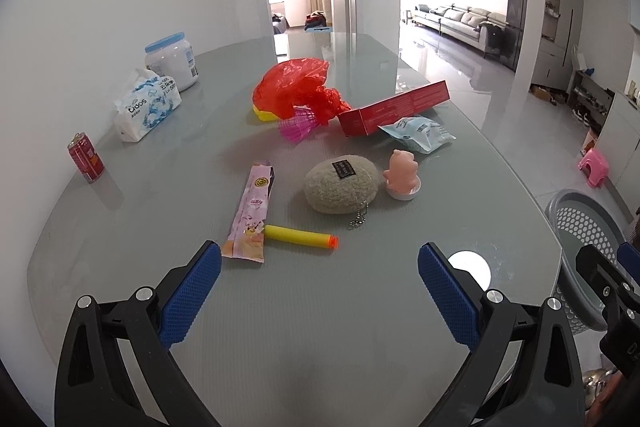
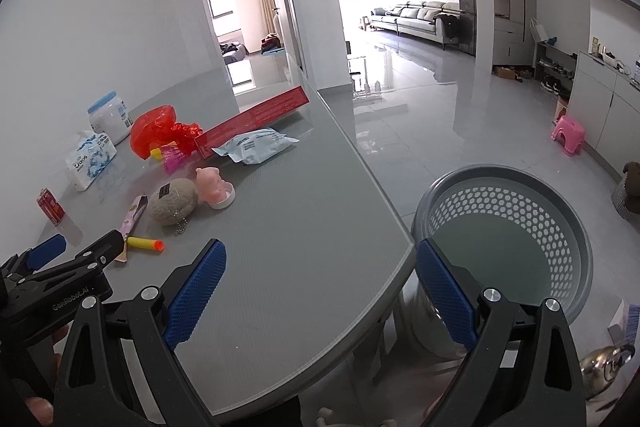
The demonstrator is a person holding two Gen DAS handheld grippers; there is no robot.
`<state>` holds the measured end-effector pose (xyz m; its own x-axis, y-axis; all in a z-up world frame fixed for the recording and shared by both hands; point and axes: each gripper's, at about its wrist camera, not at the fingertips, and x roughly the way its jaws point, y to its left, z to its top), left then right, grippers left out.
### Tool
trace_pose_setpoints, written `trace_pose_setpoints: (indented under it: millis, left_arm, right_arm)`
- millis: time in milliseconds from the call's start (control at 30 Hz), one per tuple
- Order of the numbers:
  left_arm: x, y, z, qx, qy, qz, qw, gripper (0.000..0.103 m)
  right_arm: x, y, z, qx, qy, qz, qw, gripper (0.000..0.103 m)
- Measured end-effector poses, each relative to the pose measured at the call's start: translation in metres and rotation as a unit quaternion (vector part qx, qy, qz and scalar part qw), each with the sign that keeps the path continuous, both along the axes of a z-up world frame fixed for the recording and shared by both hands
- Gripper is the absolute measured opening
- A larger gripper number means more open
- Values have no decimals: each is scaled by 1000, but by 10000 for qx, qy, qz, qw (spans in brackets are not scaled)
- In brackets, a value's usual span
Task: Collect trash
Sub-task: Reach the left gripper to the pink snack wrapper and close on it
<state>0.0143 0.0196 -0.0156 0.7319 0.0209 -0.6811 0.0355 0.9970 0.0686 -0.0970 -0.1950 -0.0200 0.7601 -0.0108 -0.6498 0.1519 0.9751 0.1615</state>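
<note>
On the grey glass table (image 1: 320,347) lie a pink snack wrapper (image 1: 251,215), a yellow foam dart (image 1: 302,236), a crumpled red plastic bag (image 1: 298,87), a long red box (image 1: 394,109) and a light blue pouch (image 1: 418,133). My left gripper (image 1: 320,287) hovers open just short of the wrapper and dart, nothing between its fingers. My right gripper (image 2: 320,291) is open over the table's right edge (image 2: 400,247), beside a grey perforated basket (image 2: 512,227) on the floor. The left gripper (image 2: 76,259) shows at the left of the right wrist view.
A fuzzy grey pouch with a keychain (image 1: 340,187), a pink pig figure (image 1: 402,175), a pink shuttlecock (image 1: 298,125), a red can (image 1: 86,163), a tissue pack (image 1: 146,105) and a white jar (image 1: 172,61) share the table. A pink stool (image 2: 568,135) stands on the floor.
</note>
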Motion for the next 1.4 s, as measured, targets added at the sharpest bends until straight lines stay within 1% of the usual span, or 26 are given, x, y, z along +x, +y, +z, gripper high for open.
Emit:
trace_pose_setpoints:
  millis: [200, 333, 500, 633, 767, 1000, 1167, 1400]
  left_arm:
    - [9, 13, -8, -39, 113, 165, 9998, 97]
    - [13, 24, -13, -24, 173, 301, 9994, 97]
    - [22, 49, -19, 18, 261, 609, 9978, 97]
    - [28, 72, -27, 99, 358, 862, 9956, 97]
    - [33, 90, -37, 47, 513, 1011, 9935, 97]
    - [48, 100, -56, -103, 820, 963, 9919, 97]
    - [69, 103, -64, -315, 989, 922, 9903, 97]
    - [106, 103, -61, -399, 1005, 832, 9906, 97]
  right_arm:
    - [16, 13, -5, -28, 94, 237, 9997, 92]
    - [27, 21, -9, 44, 158, 427, 9990, 92]
    - [43, 33, -14, 171, 241, 715, 9970, 92]
    - [57, 46, -20, 170, 327, 909, 9952, 92]
    - [69, 54, -26, 148, 397, 1033, 9937, 92]
    - [90, 64, -41, 212, 583, 1218, 9906, 92]
    - [103, 70, -48, 239, 653, 1309, 9889, 92]
    - [114, 79, -52, 291, 706, 1399, 9872, 92]
